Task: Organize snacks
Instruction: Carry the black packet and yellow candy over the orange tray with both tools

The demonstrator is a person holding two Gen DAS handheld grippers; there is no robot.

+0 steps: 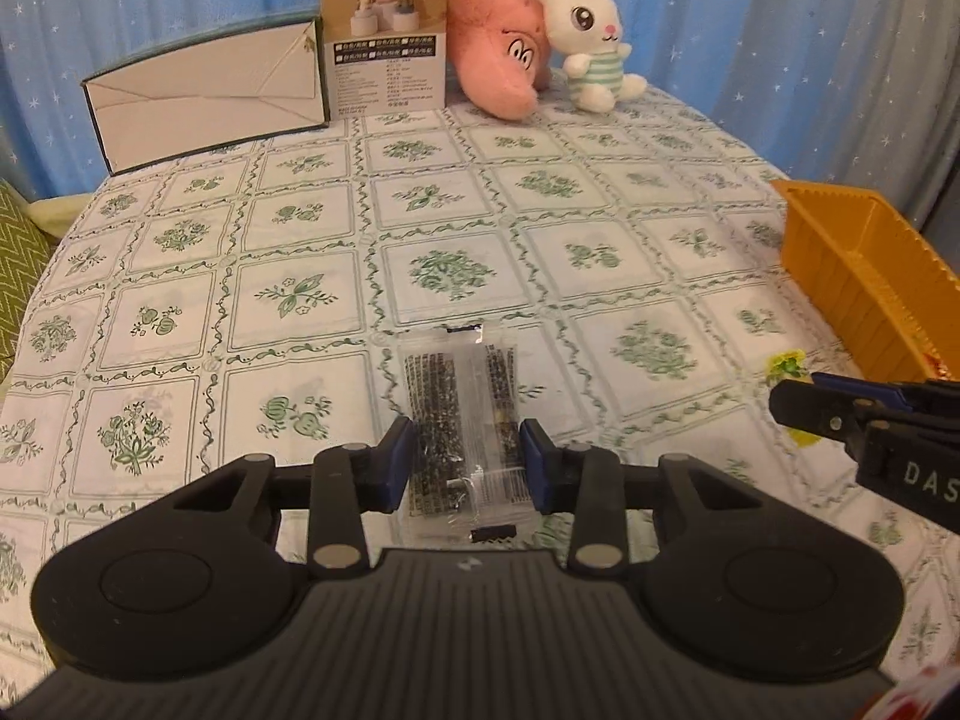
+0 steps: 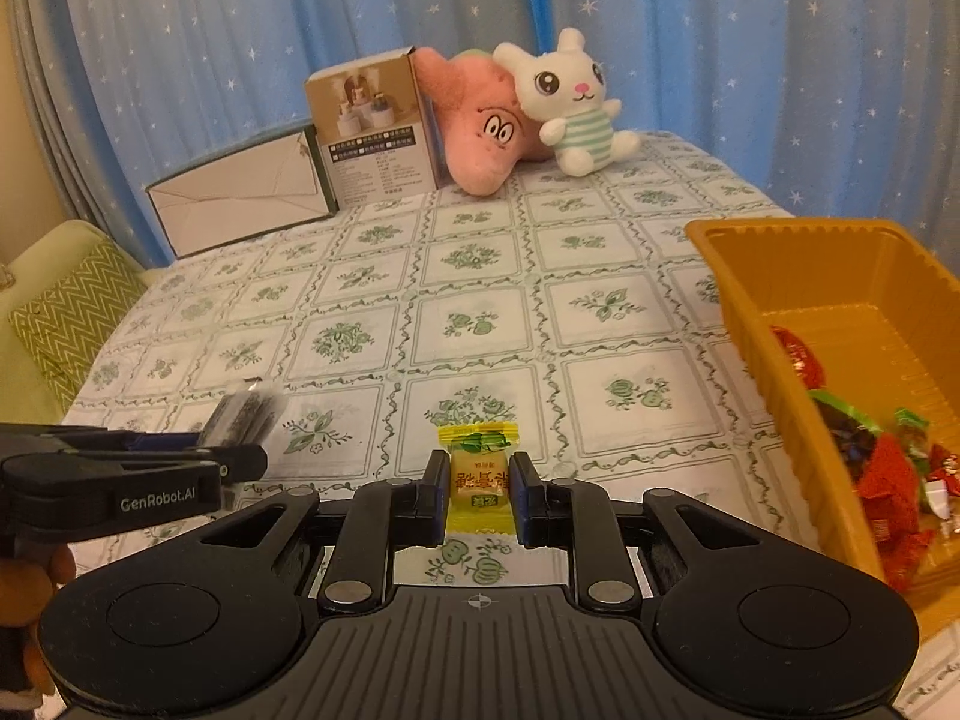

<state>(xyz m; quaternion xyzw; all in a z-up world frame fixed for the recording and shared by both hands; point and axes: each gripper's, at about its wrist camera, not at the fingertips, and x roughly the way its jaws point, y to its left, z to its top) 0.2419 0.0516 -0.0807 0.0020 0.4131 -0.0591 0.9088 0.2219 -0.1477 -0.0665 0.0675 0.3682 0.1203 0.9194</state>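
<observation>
My left gripper [image 1: 467,461] is shut on a clear packet of black sesame sticks [image 1: 459,414], held lengthwise between the blue pads above the tablecloth. The same packet [image 2: 243,417] shows blurred at the left of the right wrist view. My right gripper [image 2: 479,485] is shut on a small yellow wrapped candy [image 2: 479,477], lifted off the cloth. In the left wrist view that gripper shows side-on [image 1: 798,405], with the candy [image 1: 786,363] peeking out. An orange tray [image 2: 750,276] on the right holds several wrapped snacks [image 2: 888,456]; its wall [image 1: 840,276] also shows in the left wrist view.
At the table's far edge stand a low white box [image 1: 204,102], a tall product box [image 1: 384,36], a pink plush [image 1: 498,54] and a white rabbit plush [image 1: 591,42]. Blue starry curtains hang behind. A green zigzag cushion [image 2: 72,312] lies off the left side.
</observation>
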